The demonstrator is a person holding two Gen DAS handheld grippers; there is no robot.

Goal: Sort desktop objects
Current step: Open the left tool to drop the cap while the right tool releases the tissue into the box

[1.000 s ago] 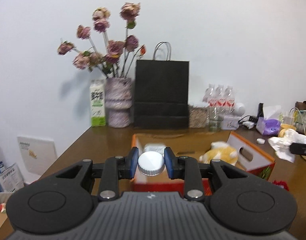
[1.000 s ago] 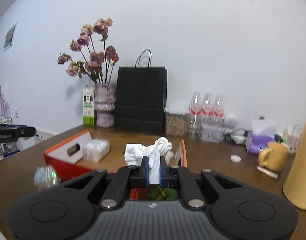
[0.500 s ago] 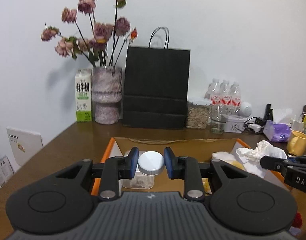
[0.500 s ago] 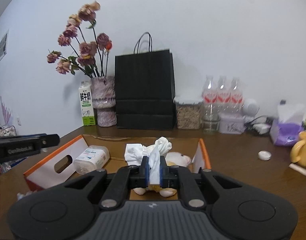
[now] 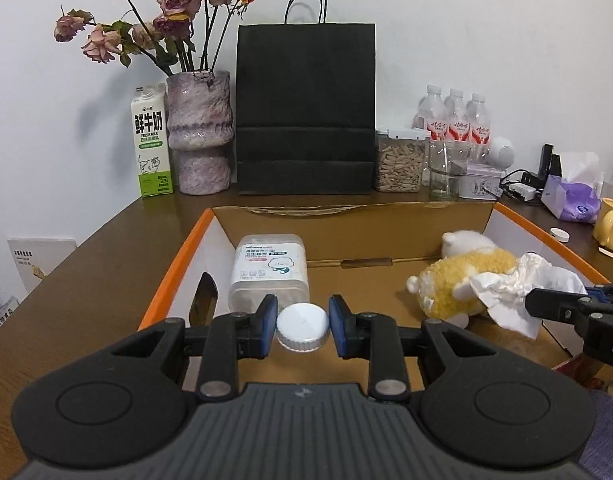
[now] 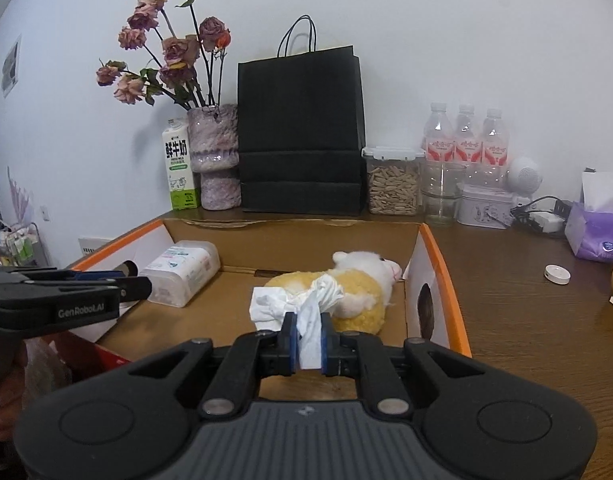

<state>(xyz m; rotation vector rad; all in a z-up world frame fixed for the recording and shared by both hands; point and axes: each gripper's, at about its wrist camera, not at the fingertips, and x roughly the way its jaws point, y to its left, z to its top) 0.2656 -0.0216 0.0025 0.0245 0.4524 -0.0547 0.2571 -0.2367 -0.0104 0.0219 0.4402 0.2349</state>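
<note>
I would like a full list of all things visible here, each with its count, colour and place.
Cardboard box: one, brown with orange rim, desk centre.
Plastic container: one, clear, lying in box, left.
Plush toy: one, yellow-white, in box, right.
Paper bag: one, black, by wall.
Vase: one, purple, dried roses.
Milk carton: one, white-green, left of vase.
Seed jar: one, clear.
Water bottles: three, clear.
Mug: one, yellow, right edge.
Left hand-held gripper: holds white cap.
Right hand-held gripper: jaws opening, white tissue between.

Home desk [image 5: 106,248], flower vase [image 5: 198,132], milk carton [image 5: 151,140]
</note>
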